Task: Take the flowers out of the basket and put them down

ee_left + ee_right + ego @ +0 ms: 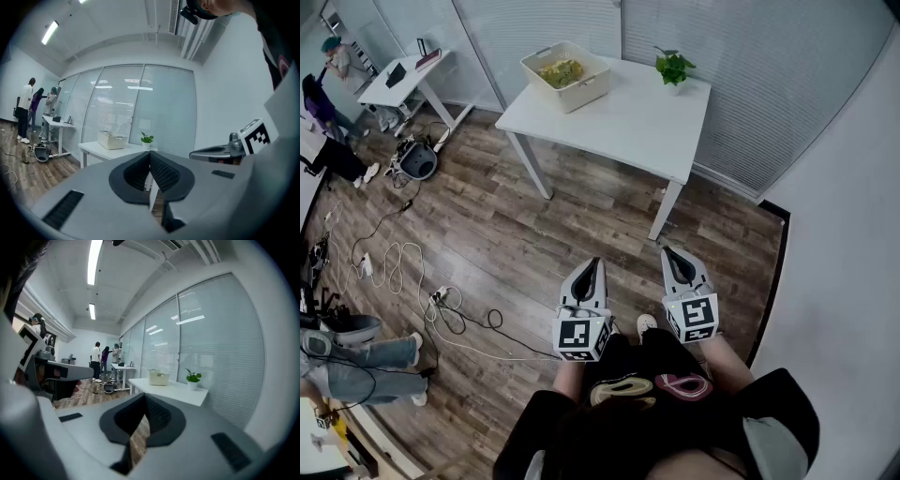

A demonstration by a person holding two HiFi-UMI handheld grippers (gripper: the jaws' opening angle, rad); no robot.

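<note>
Flowers [560, 71] lie in a pale open basket [589, 91] at the far corner of the white tabletop [619, 122], with a small potted plant [674, 67] standing apart from it on the same surface. They show as a low heap of yellow and green down inside the basket walls. Single blooms and stems are too small to tell apart, and whether they are real or artificial cannot be told. By their look they should be light and soft, with stems that bend and heads that crush or shed if squeezed, so they call for a gentle closing rather than a hard pinch. The best hold is probably low on the stems or on a gathered bunch of green, not on the yellow heads. The basket itself looks light and may slide or lift along with a tangled bunch, so the other hand might need to steady its rim. The left hand-held gripper [594, 264] has its ribbed pads pressed together with nothing between them. The right hand-held gripper [668, 251] is likewise closed and empty. Both are held close in front of the person's body over the wooden floor [516, 234], well apart from the tabletop, so no flower has been taken out yet.
</note>
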